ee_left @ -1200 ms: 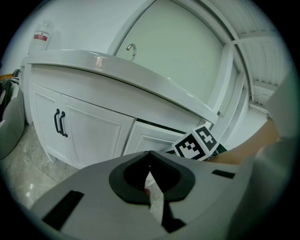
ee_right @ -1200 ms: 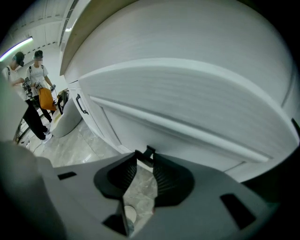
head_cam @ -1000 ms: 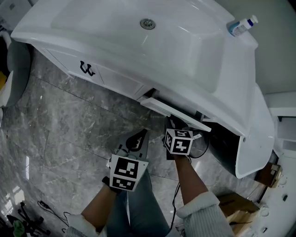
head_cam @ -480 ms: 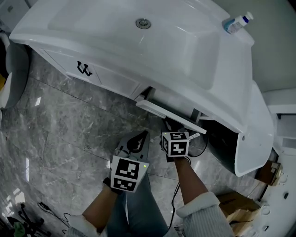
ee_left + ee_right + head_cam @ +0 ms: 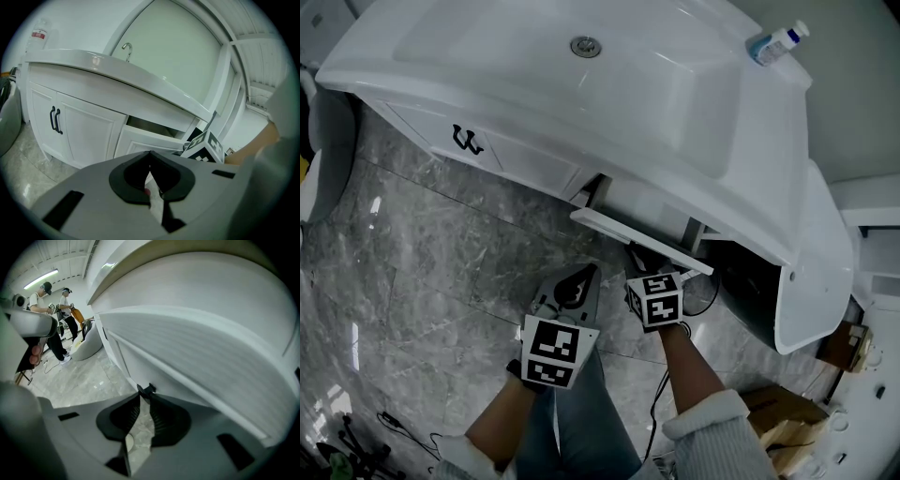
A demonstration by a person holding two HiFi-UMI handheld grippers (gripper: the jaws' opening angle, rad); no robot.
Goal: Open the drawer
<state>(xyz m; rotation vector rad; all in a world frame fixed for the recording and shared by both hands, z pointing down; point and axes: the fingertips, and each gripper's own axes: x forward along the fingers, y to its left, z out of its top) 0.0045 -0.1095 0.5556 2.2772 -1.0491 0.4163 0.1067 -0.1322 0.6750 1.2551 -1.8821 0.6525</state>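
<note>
The white drawer under the basin stands partly pulled out, and its dark gap shows in the left gripper view. My right gripper reaches under the drawer front's lower edge, its marker cube just below. In the right gripper view its jaws have just been closing, and their tips pinch the small black drawer handle. My left gripper hangs apart over the floor, left of the right one, shut with nothing in it.
The white basin top overhangs the drawer, with a bottle at its far right corner. Cabinet doors with black handles are to the left. A dark open compartment lies to the right. People stand far off on the marble floor.
The drawer front has slid out a little further from the cabinet, and my right gripper has drawn back with it. My left gripper has stayed where it was.
</note>
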